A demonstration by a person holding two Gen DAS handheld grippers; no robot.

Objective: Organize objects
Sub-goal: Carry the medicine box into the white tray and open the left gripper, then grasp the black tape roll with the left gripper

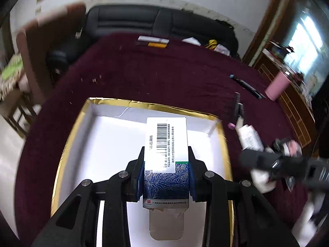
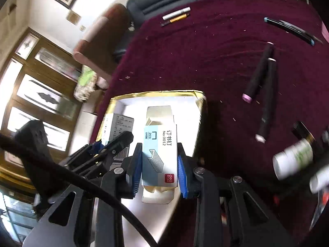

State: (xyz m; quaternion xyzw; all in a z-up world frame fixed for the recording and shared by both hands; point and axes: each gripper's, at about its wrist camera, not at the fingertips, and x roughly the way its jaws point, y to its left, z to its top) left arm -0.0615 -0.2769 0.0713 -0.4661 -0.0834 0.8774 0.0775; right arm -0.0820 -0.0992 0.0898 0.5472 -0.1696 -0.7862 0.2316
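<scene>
Fingers on the left gripper [image 1: 166,173] are clenched across the narrow sides of a blue-and-white carton [image 1: 166,160], held over the open gold-rimmed box [image 1: 144,103]. Right gripper [image 2: 160,164] fingers grasp a pale blue staple box [image 2: 160,156] the same way, just over that box's near right edge [image 2: 200,111].

Handling, my read:
- Carton: thin card, likely light, bottom flap hanging open. Crushes if squeezed hard. Current hold at the lower half across the short sides looks right.
- Staple box: card sleeve with inner tray poking out both ends. Probably dense for its size; tray could slide out if tipped. Keep it level.
- Both smooth printed card, a bit slippery against ribbed blue pads.

Box itself: rigid board, white inside, gold foil rim, torn in spots. Worktop [image 1: 164,72] is covered in dark maroon pile cloth, soft and grippy. Black markers [image 2: 265,94] and a white bottle [image 2: 292,160] lie loose on it.
</scene>
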